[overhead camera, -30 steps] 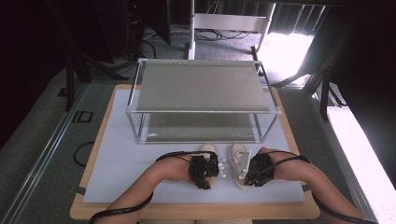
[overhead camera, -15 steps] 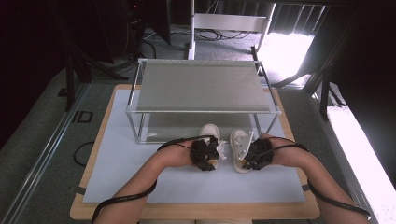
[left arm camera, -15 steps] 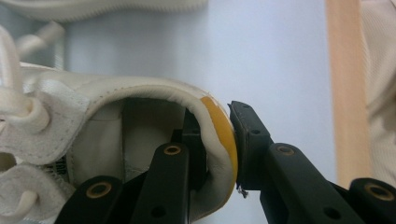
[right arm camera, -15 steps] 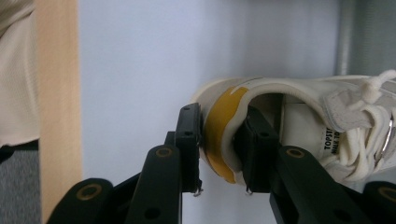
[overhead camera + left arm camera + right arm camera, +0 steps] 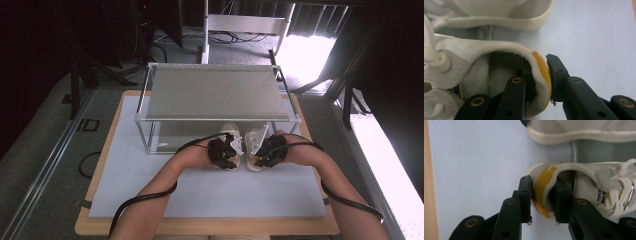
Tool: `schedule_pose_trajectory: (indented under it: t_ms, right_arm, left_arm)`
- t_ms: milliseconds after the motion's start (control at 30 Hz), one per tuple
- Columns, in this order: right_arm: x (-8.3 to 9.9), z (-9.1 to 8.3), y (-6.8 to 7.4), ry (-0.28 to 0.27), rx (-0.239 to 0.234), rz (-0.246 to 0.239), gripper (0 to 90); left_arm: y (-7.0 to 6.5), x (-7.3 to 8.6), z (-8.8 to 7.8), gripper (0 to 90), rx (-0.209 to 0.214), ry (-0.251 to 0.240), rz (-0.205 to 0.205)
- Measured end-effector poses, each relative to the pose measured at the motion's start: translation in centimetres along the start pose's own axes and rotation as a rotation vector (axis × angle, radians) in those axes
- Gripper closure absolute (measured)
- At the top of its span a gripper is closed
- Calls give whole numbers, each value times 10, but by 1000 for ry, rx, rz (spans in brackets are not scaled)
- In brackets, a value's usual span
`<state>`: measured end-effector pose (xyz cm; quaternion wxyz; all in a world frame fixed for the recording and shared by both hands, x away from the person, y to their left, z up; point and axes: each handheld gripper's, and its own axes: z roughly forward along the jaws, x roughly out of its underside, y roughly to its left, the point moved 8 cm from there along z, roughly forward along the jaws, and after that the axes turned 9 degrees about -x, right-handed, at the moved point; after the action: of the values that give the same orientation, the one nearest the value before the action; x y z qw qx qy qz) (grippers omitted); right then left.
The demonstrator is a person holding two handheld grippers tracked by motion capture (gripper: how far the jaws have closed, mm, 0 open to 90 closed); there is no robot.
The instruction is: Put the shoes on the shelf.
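Note:
Two cream-white sneakers stand side by side at the front of a metal rack, toes under its top shelf. My left gripper is shut on the heel collar of the left sneaker. In the left gripper view the gripper pinches that sneaker at its yellow heel tab, one jaw inside the shoe. My right gripper is shut on the right sneaker. The right gripper view shows the gripper clamping the right sneaker at its yellow heel tab in the same way.
The rack stands on a white mat over a wooden table. A grey rack bar lies under the right sneaker. The other sneaker shows at the top of the left gripper view. Cables trail along both forearms.
Both hands have moved forward, away from the table's front edge, carrying the sneakers to the rack. The toes now sit under the top shelf.

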<state>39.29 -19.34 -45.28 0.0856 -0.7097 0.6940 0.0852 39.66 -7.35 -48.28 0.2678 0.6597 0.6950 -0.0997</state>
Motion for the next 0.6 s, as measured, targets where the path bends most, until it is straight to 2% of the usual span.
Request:
schedule_pose_trajectory:
  t_ms: [133,267,400,533,600]
  right_arm:
    - [-7,1,-8,19,18,-19,714]
    - [-11,1,-17,-8,40,-33,713]
    - [-9,6,-24,-2,51,-23,712]
    - [-7,11,-29,5,48,-22,710]
    - [-6,12,-30,10,62,-20,692]
  left_arm:
    - [9,-3,6,775,-7,-10,-18]
    - [21,-6,10,774,-7,-40,-30]
    - [25,-4,18,774,13,-37,-42]
    - [26,-7,22,768,7,-25,-26]
    - [26,-8,24,760,3,-28,-38]
